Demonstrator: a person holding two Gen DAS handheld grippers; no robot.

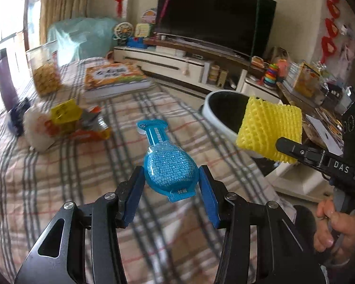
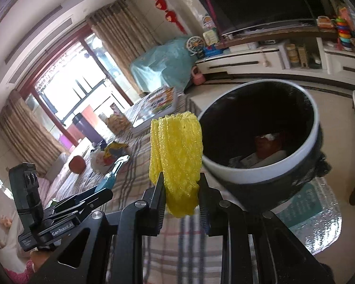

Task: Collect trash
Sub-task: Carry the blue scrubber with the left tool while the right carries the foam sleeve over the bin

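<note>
My left gripper (image 1: 171, 179) is shut on a blue bulb-shaped plastic package (image 1: 168, 165) and holds it above the plaid-covered table (image 1: 59, 189). It also shows in the right wrist view (image 2: 111, 175). My right gripper (image 2: 181, 187) is shut on a yellow foam fruit net (image 2: 177, 156), held beside the rim of a white trash bin with a black liner (image 2: 267, 165). In the left wrist view the net (image 1: 269, 130) hangs in front of the bin (image 1: 215, 116). Some trash lies inside the bin.
On the table lie crumpled snack wrappers (image 1: 66, 123), a picture book (image 1: 113, 78), a clear jar of snacks (image 1: 45, 71) and a dark purple bottle (image 1: 4, 78). A TV stand (image 1: 177, 64) and TV stand beyond. A bubble mailer (image 2: 314, 215) lies under the bin.
</note>
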